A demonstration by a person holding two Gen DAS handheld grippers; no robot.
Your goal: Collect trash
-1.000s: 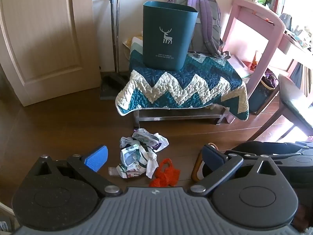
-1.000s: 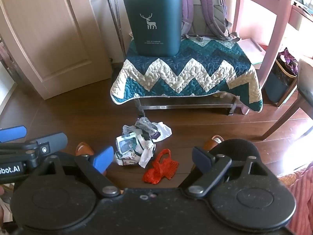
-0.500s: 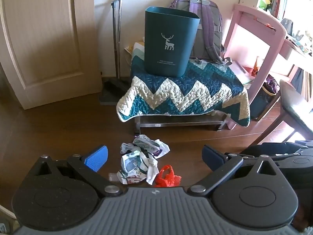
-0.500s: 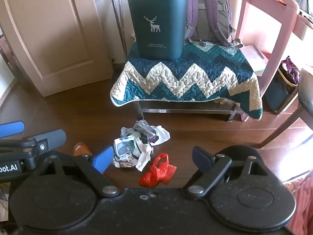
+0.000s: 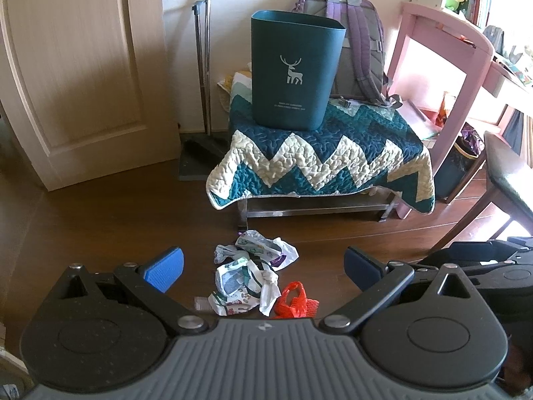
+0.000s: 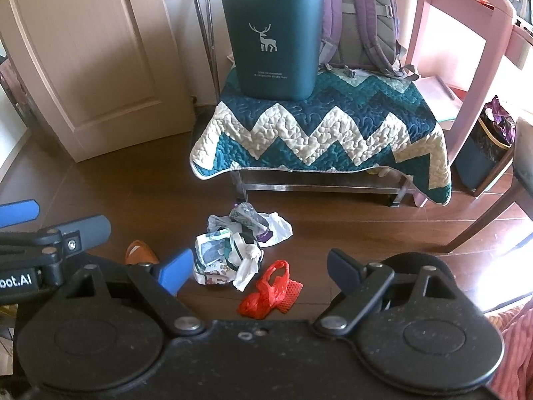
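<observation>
Both my jaws gape empty above the floor. The crumpled wrappers (image 5: 245, 278) and red net bag (image 6: 269, 291) lie before the quilted bench's front edge: light, soft; I'd pinch a raised fold.

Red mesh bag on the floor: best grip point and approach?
Pinch the raised handle loop of the red mesh bag from above with the open right gripper. The loop stands up off the floor; the rest lies flat, clear of the crumpled wrappers beside it.
</observation>
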